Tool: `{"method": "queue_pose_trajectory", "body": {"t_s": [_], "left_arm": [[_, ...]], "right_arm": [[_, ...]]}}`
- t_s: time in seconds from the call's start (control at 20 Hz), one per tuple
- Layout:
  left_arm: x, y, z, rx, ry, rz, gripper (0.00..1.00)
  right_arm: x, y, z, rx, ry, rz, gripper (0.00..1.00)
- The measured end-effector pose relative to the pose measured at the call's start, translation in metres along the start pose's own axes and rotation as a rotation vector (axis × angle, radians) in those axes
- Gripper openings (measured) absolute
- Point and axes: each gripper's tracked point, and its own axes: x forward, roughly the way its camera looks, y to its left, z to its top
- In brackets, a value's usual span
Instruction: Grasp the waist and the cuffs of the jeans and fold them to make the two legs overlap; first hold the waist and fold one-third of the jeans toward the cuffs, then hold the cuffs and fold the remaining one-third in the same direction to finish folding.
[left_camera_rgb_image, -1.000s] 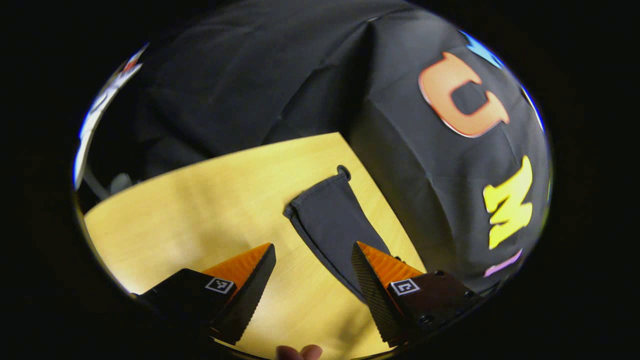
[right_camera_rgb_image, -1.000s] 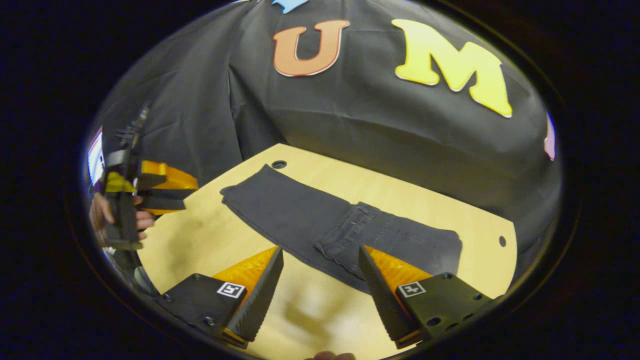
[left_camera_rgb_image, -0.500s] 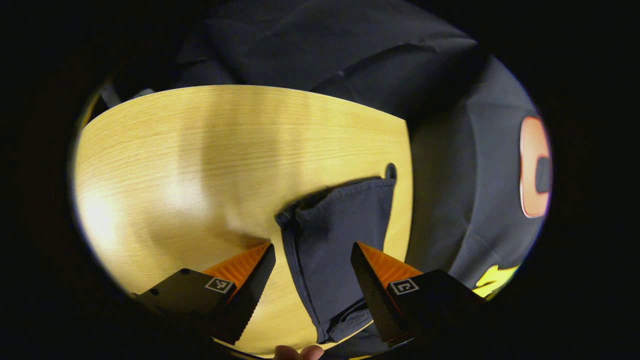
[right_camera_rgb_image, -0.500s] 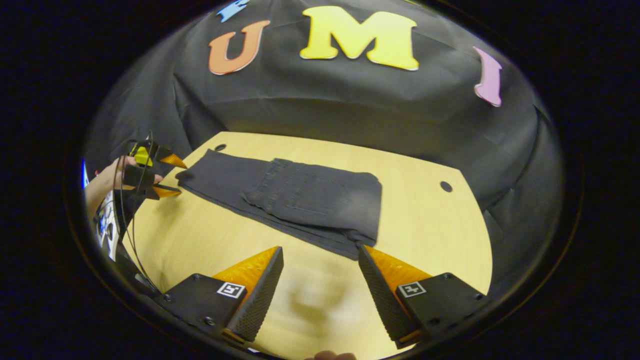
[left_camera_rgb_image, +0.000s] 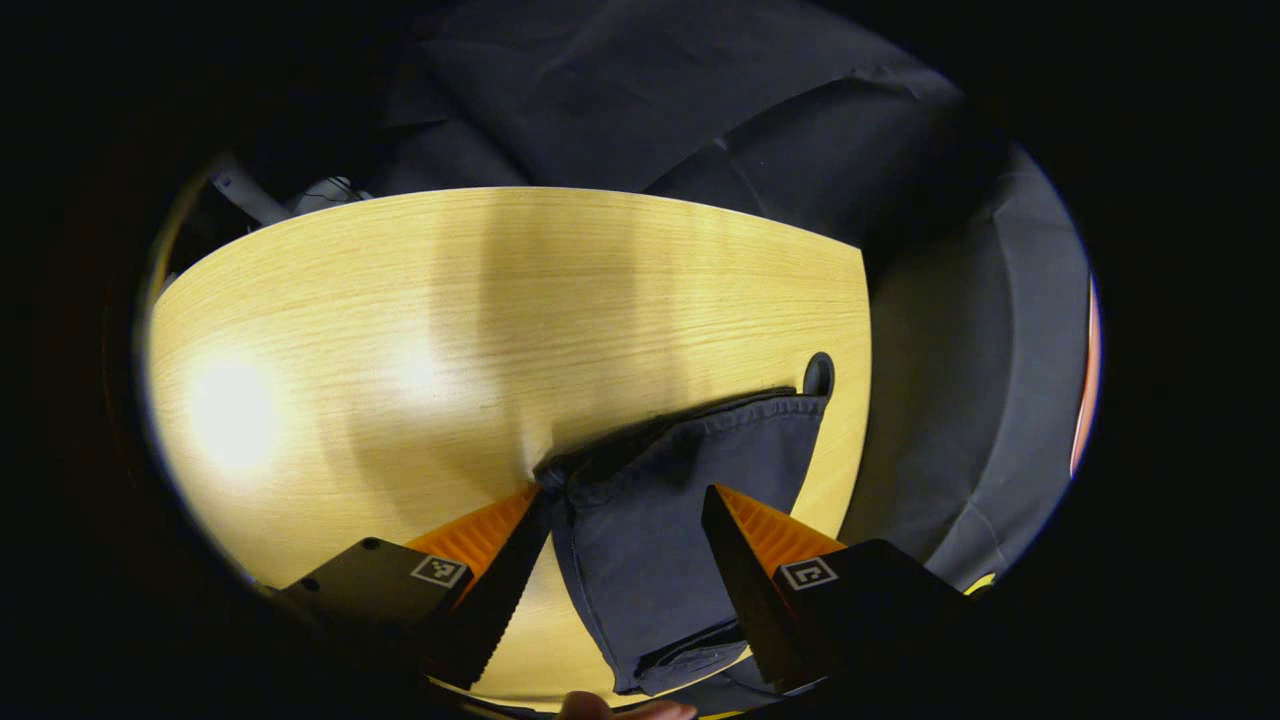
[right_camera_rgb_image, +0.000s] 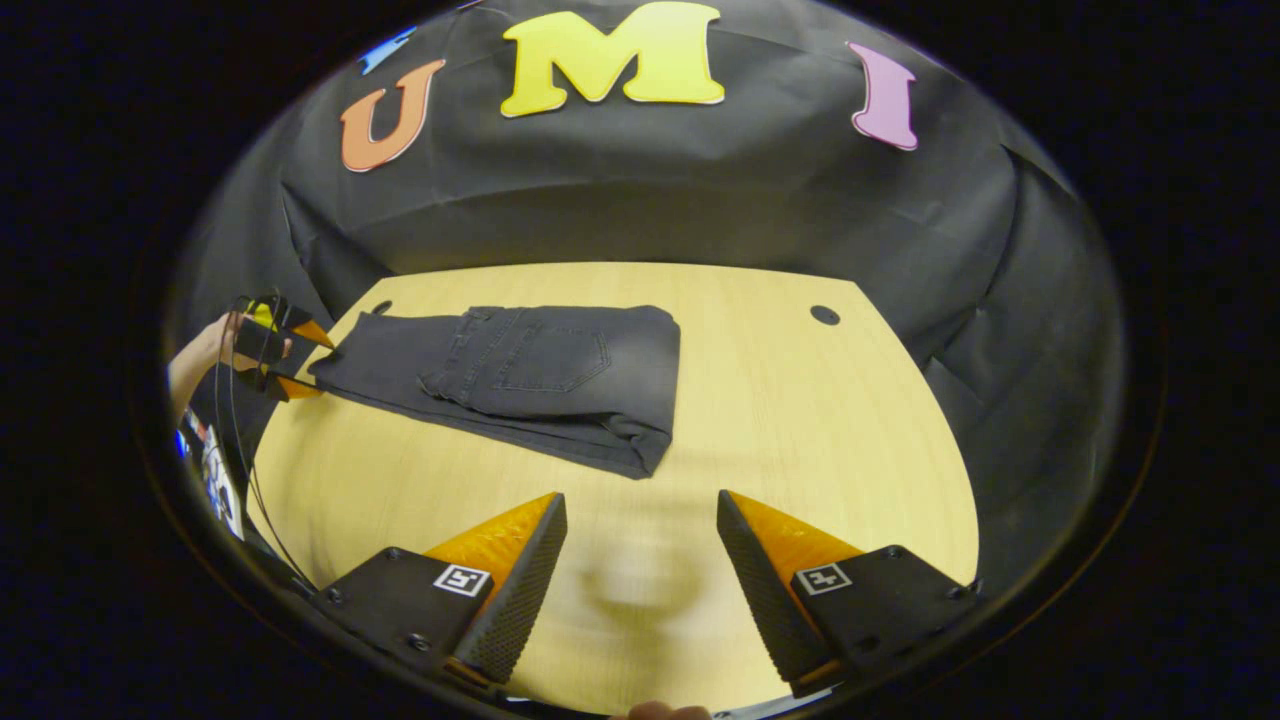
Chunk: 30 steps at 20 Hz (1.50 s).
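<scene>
Both grippers' fingers spread: left gripper (left_camera_rgb_image: 625, 505) straddles jeans (right_camera_rgb_image: 520, 375) cuffs, right gripper (right_camera_rgb_image: 640, 515) empty.

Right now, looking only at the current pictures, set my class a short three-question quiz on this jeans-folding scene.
1. True or false: the waist of the jeans is already folded over the legs.
2. Which gripper has the cuffs between its open fingers? A) left gripper B) right gripper
3. Fill in: the right gripper hovers open above the bare ____.

Key: 1 true; 2 A; 3 table.
</scene>
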Motion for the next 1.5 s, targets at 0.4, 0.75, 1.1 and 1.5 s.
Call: {"method": "queue_pose_trajectory", "body": {"t_s": [0.4,0.75,1.1,1.5], "left_arm": [[0.011,0.001,0.006,-0.079,0.023,0.082,0.39],[0.011,-0.011,0.004,-0.070,0.001,-0.109,0.09],[-0.031,-0.045,-0.011,0.223,-0.113,-0.213,0.06],[-0.131,-0.144,-0.067,0.768,-0.312,-0.439,0.05]], "right_arm": [[0.012,-0.012,-0.018,0.126,0.038,0.000,0.95],[0.002,-0.026,-0.032,0.154,0.052,-0.018,0.95],[-0.017,-0.031,-0.022,0.102,-0.005,-0.062,0.95],[-0.046,-0.044,-0.020,0.097,-0.066,-0.074,0.93]]}}
